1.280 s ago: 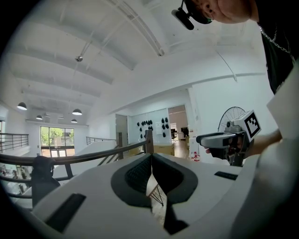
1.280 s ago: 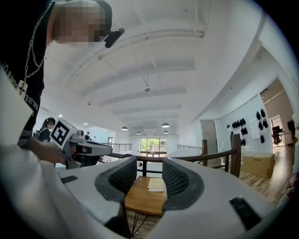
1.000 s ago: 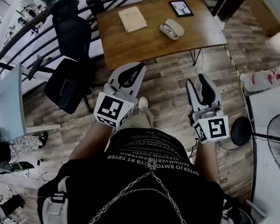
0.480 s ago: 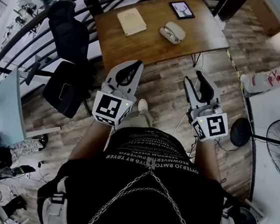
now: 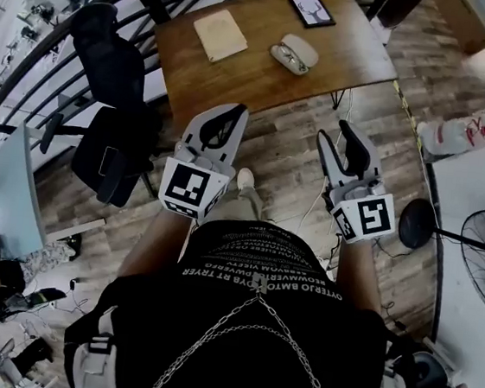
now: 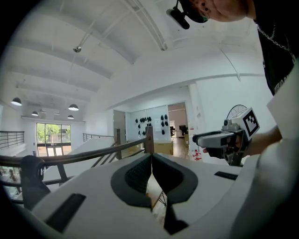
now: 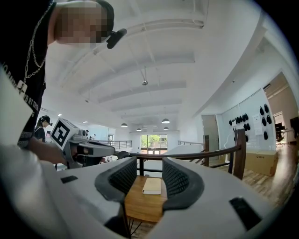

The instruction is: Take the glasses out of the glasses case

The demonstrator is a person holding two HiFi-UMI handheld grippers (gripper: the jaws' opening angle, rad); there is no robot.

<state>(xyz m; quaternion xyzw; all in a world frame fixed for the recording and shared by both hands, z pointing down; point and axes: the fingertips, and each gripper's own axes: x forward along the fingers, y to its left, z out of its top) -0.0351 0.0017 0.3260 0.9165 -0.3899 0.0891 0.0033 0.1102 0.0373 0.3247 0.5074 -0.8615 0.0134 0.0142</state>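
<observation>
Glasses case lies on the wooden surface, well ahead of us. Our left gripper has its jaws pressed together; our right gripper holds its jaws apart, empty.

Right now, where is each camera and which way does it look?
Head view: on the head, looking steeply down at left gripper, right gripper and table; chest shows.
Left gripper view: on the left gripper, looking along its touching fingers at a railing; right gripper shows.
Right gripper view: on the right gripper, looking between its parted fingers at the table and book; left gripper shows.
Shared: head and right gripper views both show that table and book.
</observation>
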